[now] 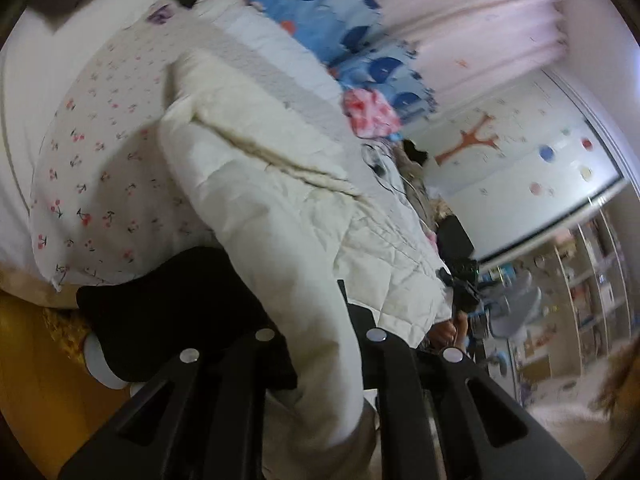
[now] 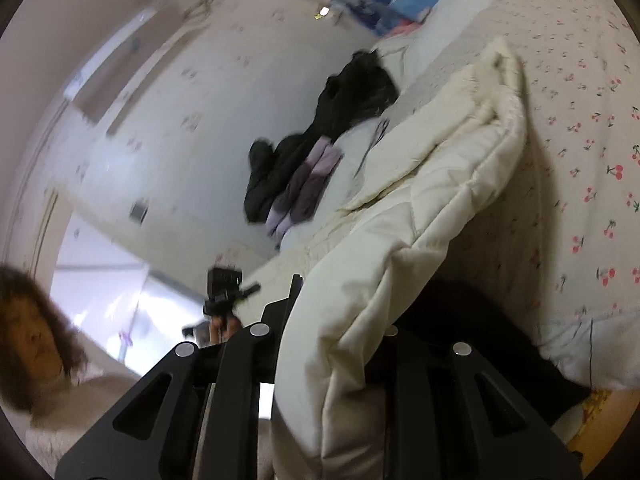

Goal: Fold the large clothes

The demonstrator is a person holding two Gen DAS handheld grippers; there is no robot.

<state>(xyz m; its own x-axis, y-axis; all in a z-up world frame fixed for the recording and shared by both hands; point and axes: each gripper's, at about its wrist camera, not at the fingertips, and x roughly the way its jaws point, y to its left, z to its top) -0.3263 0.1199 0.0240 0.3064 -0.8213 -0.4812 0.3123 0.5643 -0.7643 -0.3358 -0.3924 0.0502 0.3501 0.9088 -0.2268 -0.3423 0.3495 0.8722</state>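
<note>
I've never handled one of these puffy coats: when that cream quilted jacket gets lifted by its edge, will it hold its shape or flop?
Probably floppy: the cream quilted jacket already sags and bunches in folds where the right gripper and left gripper clamp it. Likely light for its bulk, since the stitched padding looks puffy. The smooth shell may be somewhat slippery.

Jacket (image 1: 280,208): lies across the bed (image 1: 100,152), one end passing between the left gripper (image 1: 320,312) fingers, the other between the right gripper (image 2: 340,312) fingers.
Clothes pile (image 2: 316,152): on the bed beyond the jacket, right wrist view.
Patterned bedding (image 1: 360,40): behind the jacket, along the wall.
Shelves (image 1: 592,288): right, left wrist view.
</note>
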